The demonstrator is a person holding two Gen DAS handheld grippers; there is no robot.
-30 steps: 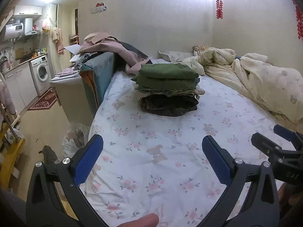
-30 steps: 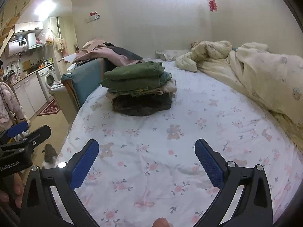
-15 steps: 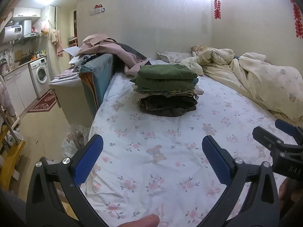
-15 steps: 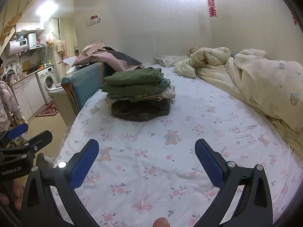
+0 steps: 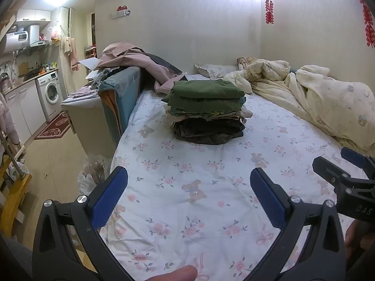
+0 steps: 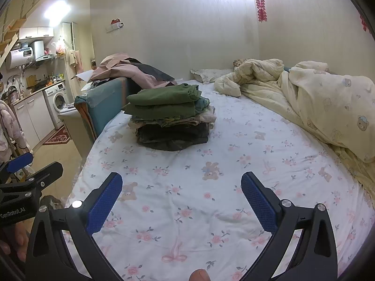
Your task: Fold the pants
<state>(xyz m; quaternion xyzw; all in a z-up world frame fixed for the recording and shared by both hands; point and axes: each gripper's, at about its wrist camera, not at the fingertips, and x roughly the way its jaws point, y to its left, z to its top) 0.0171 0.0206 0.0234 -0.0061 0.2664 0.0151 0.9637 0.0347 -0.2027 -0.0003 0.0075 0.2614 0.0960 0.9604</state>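
Hovering over the near end of the bed, left hand-held gripper has its blue pads spread wide apart, nothing between them; floral sheet bare just ahead of the fingertips

Right hand-held gripper likewise spread apart and empty, held over the same sheet; in the left view it shows at the far right edge, beside and apart from the left one

A thumb tip shows at the bottom edge of the left view, behind the fingers

Ahead of both, well beyond the fingertips: stack of folded pants resting on the sheet, green pair on top, pale patterned ones in the middle, dark ones at the bottom; in the right view the stack sits ahead and slightly left

Right of the stack and further on: rumpled cream duvet along the wall side of the bed

Left of the stack, at the bed's edge: teal sofa back with pink clothes heaped over it

Far left, past the floor: washing machine under a counter

Far wall: red hanging ornament
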